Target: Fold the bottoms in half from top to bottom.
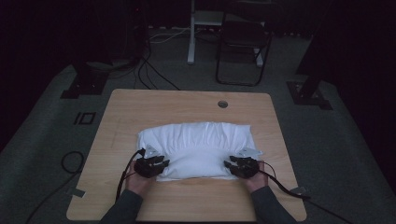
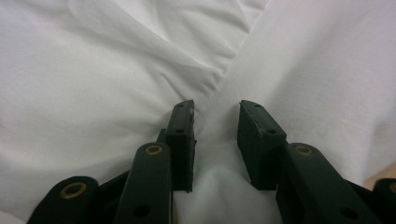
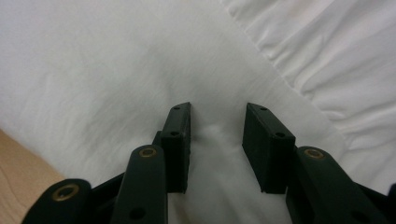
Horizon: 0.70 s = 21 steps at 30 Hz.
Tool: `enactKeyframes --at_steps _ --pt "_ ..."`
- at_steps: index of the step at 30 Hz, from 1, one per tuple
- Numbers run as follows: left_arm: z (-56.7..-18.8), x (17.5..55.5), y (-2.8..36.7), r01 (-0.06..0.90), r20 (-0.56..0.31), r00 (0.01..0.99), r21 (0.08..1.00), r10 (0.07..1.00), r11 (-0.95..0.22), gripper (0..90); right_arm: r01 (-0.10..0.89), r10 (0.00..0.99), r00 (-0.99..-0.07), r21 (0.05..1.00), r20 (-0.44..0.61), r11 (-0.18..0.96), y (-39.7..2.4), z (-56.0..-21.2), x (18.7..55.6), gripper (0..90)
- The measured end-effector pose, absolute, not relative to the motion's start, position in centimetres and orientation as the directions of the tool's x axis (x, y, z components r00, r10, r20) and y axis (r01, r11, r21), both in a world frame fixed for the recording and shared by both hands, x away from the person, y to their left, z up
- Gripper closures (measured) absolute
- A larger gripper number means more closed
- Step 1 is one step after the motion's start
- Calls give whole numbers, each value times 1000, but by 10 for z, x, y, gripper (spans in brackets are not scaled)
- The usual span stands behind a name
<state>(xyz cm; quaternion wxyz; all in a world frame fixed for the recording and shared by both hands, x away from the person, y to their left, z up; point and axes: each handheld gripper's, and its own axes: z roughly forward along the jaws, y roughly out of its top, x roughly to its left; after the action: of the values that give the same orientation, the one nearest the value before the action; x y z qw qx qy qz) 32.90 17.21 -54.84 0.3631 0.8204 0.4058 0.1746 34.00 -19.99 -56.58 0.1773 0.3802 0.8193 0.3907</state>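
Soft white pillow [image 1: 198, 147] in a cotton-like case, plump and rectangular, lying near the front middle of a light wood-grain table [image 1: 140, 112] with rounded corners and a round cable hole. Gathered, rippled fabric across the pillow's far half; smoother cloth on the near half.

Left gripper [image 1: 156, 164] at the pillow's near left corner, right gripper [image 1: 232, 164] at its near right corner.

Left gripper view: matte black jaws partly closed, a raised ridge of cloth bunched between the pads [image 2: 184, 135]. Right gripper view: same partial closure, a soft fold rising between the pads [image 3: 180, 140], table edge at lower left.
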Motion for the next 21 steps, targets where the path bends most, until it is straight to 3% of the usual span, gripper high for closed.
enactKeyframes --at_steps 1,5,10,12,17,21 --pt "-552 326 168 527 33 603 733 797 -430 676 491 770 -638 778 15 392 -199 -567 339 616" --pt "-553 320 170 532 40 594 729 803 -430 691 508 777 -628 777 40 371 -197 -568 336 617" --pt "-553 314 177 543 22 587 731 809 -413 693 510 765 -641 780 65 362 -195 -569 330 616" --pt "-552 313 186 553 -28 583 745 812 -372 685 510 754 -652 783 82 355 -193 -570 326 615" --pt "-540 314 200 515 -79 541 818 837 -256 478 515 759 -644 787 94 340 -193 -570 327 612" --pt "-532 325 211 496 -66 449 848 891 -186 347 510 760 -644 786 81 349 -189 -570 327 596"
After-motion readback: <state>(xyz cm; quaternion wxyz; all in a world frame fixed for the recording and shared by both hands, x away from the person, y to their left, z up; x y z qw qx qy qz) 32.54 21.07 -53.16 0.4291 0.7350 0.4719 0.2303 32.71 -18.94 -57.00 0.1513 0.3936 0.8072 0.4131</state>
